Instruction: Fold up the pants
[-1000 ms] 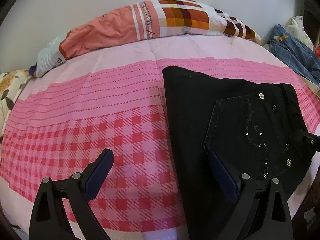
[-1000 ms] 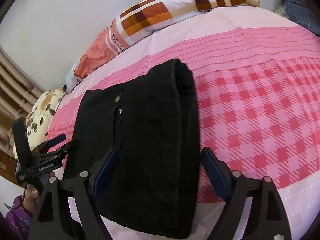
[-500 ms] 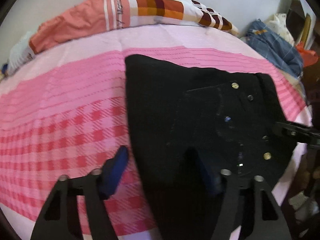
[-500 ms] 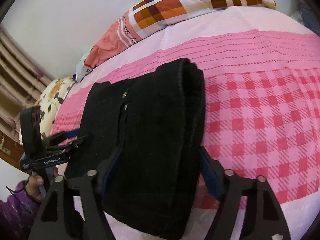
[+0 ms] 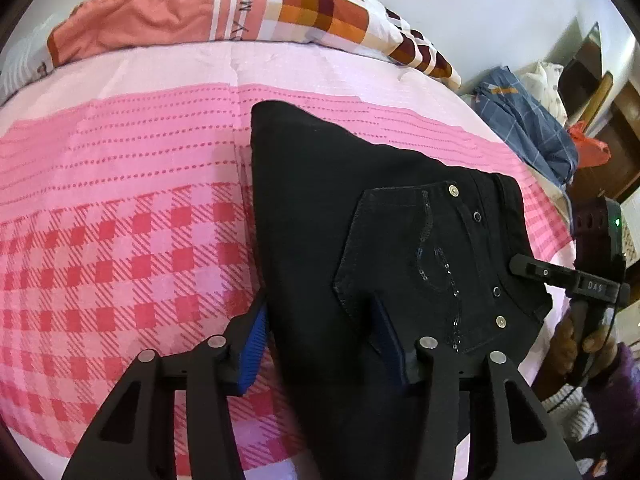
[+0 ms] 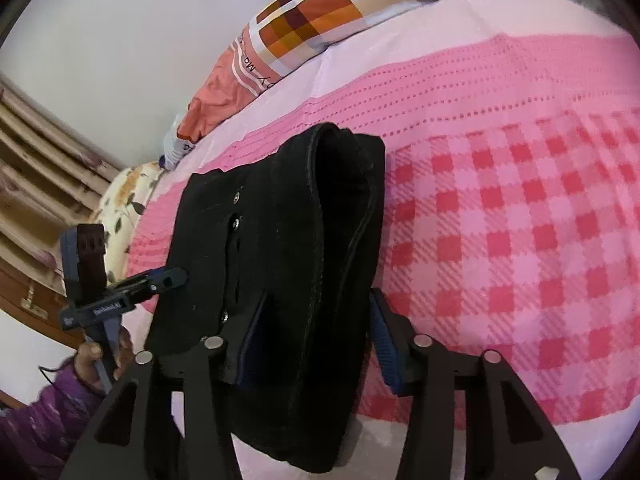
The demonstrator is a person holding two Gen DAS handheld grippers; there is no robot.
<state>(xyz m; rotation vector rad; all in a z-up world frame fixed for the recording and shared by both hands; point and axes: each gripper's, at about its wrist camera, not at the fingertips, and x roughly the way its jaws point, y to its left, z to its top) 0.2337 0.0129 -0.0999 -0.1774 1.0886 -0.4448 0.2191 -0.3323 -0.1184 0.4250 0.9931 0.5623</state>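
Observation:
Black pants point(image 5: 340, 200) lie folded on the pink checked bedsheet point(image 5: 120, 220), back pocket and rivets facing up. My left gripper point(image 5: 320, 340) straddles their near left edge: one blue pad sits against the fold's side and the other presses on top of the cloth. In the right wrist view the pants point(image 6: 280, 208) show a thick rolled fold. My right gripper point(image 6: 318, 328) has that fold between its jaws, which are closing, and both pads touch the cloth. Each gripper shows in the other's view: the right gripper point(image 5: 520, 266) and the left gripper point(image 6: 176, 278), both at the pants' sides.
A rolled orange and checked quilt point(image 5: 240, 4) lies along the wall at the bed's far side. Blue clothing point(image 5: 528, 128) is piled beyond the bed's right end, and a flowered pillow point(image 6: 120, 208) at its other end. A person's hand point(image 5: 576, 340) holds the right gripper's handle.
Both pairs of jaws have narrowed onto the pants. The left gripper turned right, from over the bare sheet to astride the pants' edge. The right gripper moved slightly forward along the fold.

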